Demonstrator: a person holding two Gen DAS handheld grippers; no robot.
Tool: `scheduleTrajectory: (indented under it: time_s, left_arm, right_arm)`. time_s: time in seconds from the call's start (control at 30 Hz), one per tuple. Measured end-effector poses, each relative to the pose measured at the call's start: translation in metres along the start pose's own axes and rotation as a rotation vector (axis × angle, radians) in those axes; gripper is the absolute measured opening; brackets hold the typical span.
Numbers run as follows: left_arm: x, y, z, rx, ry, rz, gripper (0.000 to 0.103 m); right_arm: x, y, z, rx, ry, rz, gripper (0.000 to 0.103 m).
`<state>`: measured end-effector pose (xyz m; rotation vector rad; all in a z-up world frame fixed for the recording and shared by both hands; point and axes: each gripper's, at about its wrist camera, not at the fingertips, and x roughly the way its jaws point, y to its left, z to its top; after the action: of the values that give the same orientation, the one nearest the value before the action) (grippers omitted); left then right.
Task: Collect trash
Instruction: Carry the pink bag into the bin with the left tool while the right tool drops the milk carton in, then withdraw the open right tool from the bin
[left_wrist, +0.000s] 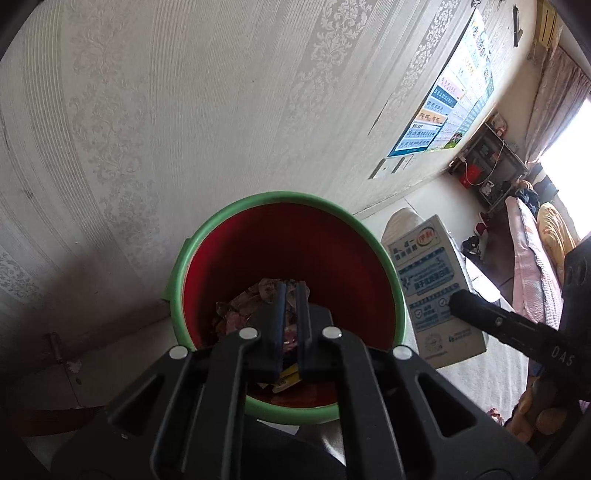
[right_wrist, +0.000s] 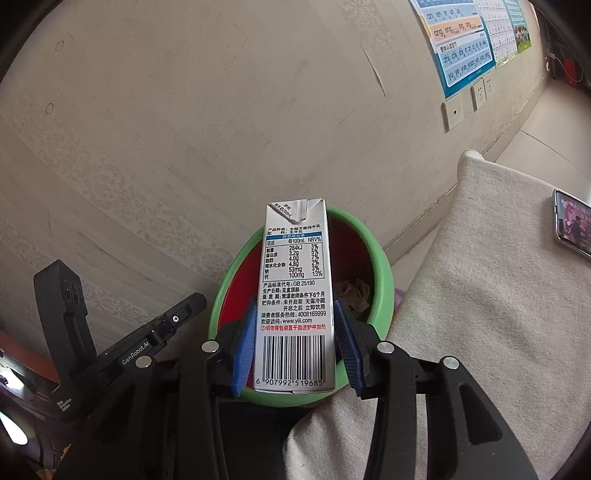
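The milk carton (right_wrist: 295, 295) stands upright in the lower middle of the right wrist view, its nutrition table and barcode facing the camera, between the blue pads (right_wrist: 243, 347) of the right gripper (right_wrist: 295, 332). The pads flare outward on either side; whether they press on the carton or stand just clear of it cannot be told. Directly behind and below the carton sits the bin (right_wrist: 384, 288), green at the rim and red inside, with a crumpled brown wrapper (right_wrist: 354, 291) showing to the carton's right. The left wrist view looks straight into that bin (left_wrist: 207, 236) and shows what the other does not: a heap of crushed wrappers (left_wrist: 243, 306) on the red bottom and a yellow scrap (left_wrist: 288, 380) near the lower rim. There the left gripper (left_wrist: 291, 295) holds its jaws narrow, nearly together, over the bin's mouth, and nothing can be made out between them. The carton (left_wrist: 436, 288) appears at the right of that frame, showing its blue and white front, with the other gripper's black finger (left_wrist: 480, 314) across it and a hand (left_wrist: 539, 413) at the lower right edge. Only the right wrist view shows a phone (right_wrist: 572, 221) with a lit screen lying on grey cloth (right_wrist: 480, 295) at the right. Pale patterned wallpaper (left_wrist: 184, 110) fills the upper part of both frames, with a coloured chart (left_wrist: 443, 103) at upper right.
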<state>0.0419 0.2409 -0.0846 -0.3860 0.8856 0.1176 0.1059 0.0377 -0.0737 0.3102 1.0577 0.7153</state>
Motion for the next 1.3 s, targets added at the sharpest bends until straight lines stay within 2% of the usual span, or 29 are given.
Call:
scheduleTrajectory:
  time_s: [0.07, 0.17, 0.27, 0.37, 0.4, 0.47, 0.57, 0.73, 0.83, 0.97, 1.1, 1.3]
  left_arm:
    - [0.000, 0.002, -0.004, -0.011, 0.007, -0.002, 0.009]
    - [-0.001, 0.001, -0.010, -0.018, 0.006, -0.015, 0.028]
    - [-0.002, -0.002, -0.015, -0.012, -0.003, -0.031, 0.032]
    - [-0.004, -0.004, -0.017, -0.011, -0.021, -0.036, 0.037]
    - [-0.004, -0.004, -0.017, -0.010, -0.029, -0.035, 0.039]
    - [-0.004, -0.005, -0.019, -0.008, -0.039, -0.030, 0.042]
    - [-0.005, -0.006, -0.020, -0.005, -0.051, -0.025, 0.051]
    - [0.002, -0.006, -0.018, -0.009, -0.019, -0.018, 0.053]
    - [0.009, -0.008, -0.017, -0.005, 0.013, -0.008, 0.054]
    - [0.014, -0.010, -0.016, -0.002, 0.036, 0.003, 0.055]
    - [0.022, -0.008, -0.015, -0.021, 0.075, 0.005, 0.056]
    - [0.026, -0.008, -0.016, -0.027, 0.098, 0.003, 0.056]
  right_arm:
    - [-0.002, 0.002, -0.001, -0.025, -0.016, -0.008, 0.057]
    - [-0.011, 0.004, 0.000, -0.119, -0.043, -0.029, 0.063]
    - [-0.031, -0.001, 0.006, -0.269, -0.108, -0.019, 0.068]
    - [-0.062, -0.028, 0.019, -0.366, -0.239, -0.016, 0.073]
    - [-0.073, -0.043, 0.025, -0.369, -0.287, -0.021, 0.074]
    - [-0.092, -0.080, 0.039, -0.353, -0.379, -0.088, 0.075]
    - [-0.108, -0.132, 0.056, -0.326, -0.444, -0.195, 0.075]
    - [-0.120, -0.210, 0.076, -0.181, -0.526, -0.167, 0.075]
    - [-0.118, -0.239, 0.084, -0.137, -0.556, -0.146, 0.075]
    - [-0.110, -0.258, 0.092, -0.136, -0.564, -0.142, 0.075]
    - [-0.104, -0.267, 0.095, -0.135, -0.575, -0.115, 0.075]
    - [-0.089, -0.271, 0.095, -0.164, -0.535, -0.132, 0.075]
